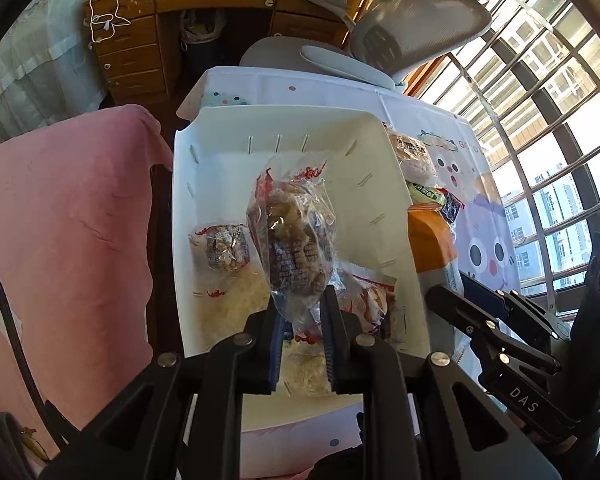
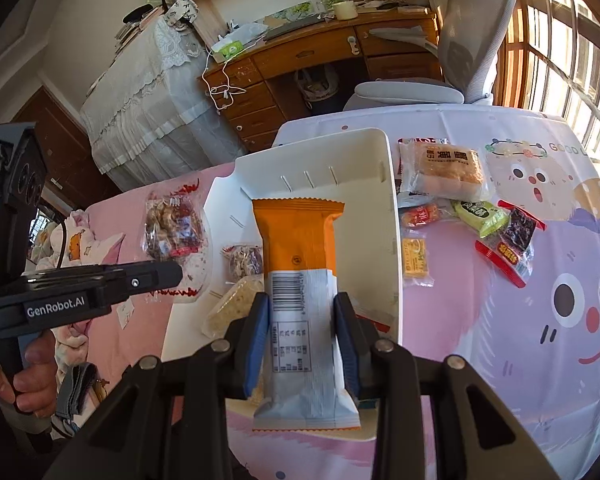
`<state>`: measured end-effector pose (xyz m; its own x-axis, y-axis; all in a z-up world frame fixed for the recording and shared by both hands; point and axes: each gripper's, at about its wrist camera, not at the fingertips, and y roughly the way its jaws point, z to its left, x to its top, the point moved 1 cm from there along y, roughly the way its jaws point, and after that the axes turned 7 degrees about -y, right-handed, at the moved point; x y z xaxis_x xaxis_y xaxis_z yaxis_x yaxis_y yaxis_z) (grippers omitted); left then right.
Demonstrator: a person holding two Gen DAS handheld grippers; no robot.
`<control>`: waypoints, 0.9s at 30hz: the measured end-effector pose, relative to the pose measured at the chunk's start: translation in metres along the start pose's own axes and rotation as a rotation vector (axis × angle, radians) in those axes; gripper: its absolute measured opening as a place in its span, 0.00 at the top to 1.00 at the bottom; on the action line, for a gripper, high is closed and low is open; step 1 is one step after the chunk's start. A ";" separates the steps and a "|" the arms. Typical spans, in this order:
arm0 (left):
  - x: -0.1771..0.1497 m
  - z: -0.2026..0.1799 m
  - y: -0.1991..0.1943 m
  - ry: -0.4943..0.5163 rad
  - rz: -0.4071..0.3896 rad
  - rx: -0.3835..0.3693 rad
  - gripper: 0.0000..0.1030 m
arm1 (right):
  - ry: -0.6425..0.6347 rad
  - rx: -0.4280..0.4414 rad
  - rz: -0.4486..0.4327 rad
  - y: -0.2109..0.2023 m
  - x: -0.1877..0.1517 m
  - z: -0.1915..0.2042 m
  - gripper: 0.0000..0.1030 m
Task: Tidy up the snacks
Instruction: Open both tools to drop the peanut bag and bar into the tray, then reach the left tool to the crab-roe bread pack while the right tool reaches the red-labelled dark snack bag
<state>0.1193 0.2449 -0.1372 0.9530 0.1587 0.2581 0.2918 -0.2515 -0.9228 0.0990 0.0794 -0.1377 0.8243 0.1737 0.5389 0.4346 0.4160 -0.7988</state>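
A white bin stands on the table and holds several clear-wrapped snacks. My left gripper is shut on a clear bag of brown snacks and holds it above the bin; it shows at the left of the right wrist view. My right gripper is shut on an orange and white packet, held over the bin's near end. That packet shows by the bin's right wall in the left wrist view.
Loose snacks lie right of the bin: a bread pack, a green packet, a dark red-edged packet, a yellow packet. A pink cloth lies left. A grey chair and a wooden desk stand behind.
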 end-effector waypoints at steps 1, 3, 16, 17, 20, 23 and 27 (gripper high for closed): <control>0.001 0.003 0.002 -0.004 0.002 0.001 0.83 | -0.004 -0.009 0.000 0.002 0.002 0.002 0.67; 0.004 0.007 0.005 -0.004 0.006 0.020 0.72 | -0.006 -0.033 0.006 0.006 0.004 0.005 0.66; -0.005 0.012 0.014 -0.009 0.023 0.042 0.34 | 0.069 -0.125 0.042 -0.001 -0.008 -0.014 0.53; -0.006 0.010 0.015 -0.009 0.028 0.039 0.34 | 0.076 -0.129 0.045 -0.003 -0.012 -0.015 0.52; -0.009 0.002 0.018 0.009 0.050 0.016 0.34 | 0.090 -0.149 0.062 -0.008 -0.021 -0.022 0.50; -0.012 -0.008 0.020 0.038 0.048 0.000 0.34 | 0.099 -0.163 0.079 -0.013 -0.030 -0.029 0.49; -0.013 -0.027 0.024 0.102 0.059 0.004 0.34 | 0.107 -0.183 0.086 -0.019 -0.041 -0.041 0.49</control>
<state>0.1166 0.2111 -0.1548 0.9720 0.0458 0.2304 0.2344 -0.2534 -0.9385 0.0720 0.0279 -0.1552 0.8905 0.1020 0.4433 0.4119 0.2328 -0.8810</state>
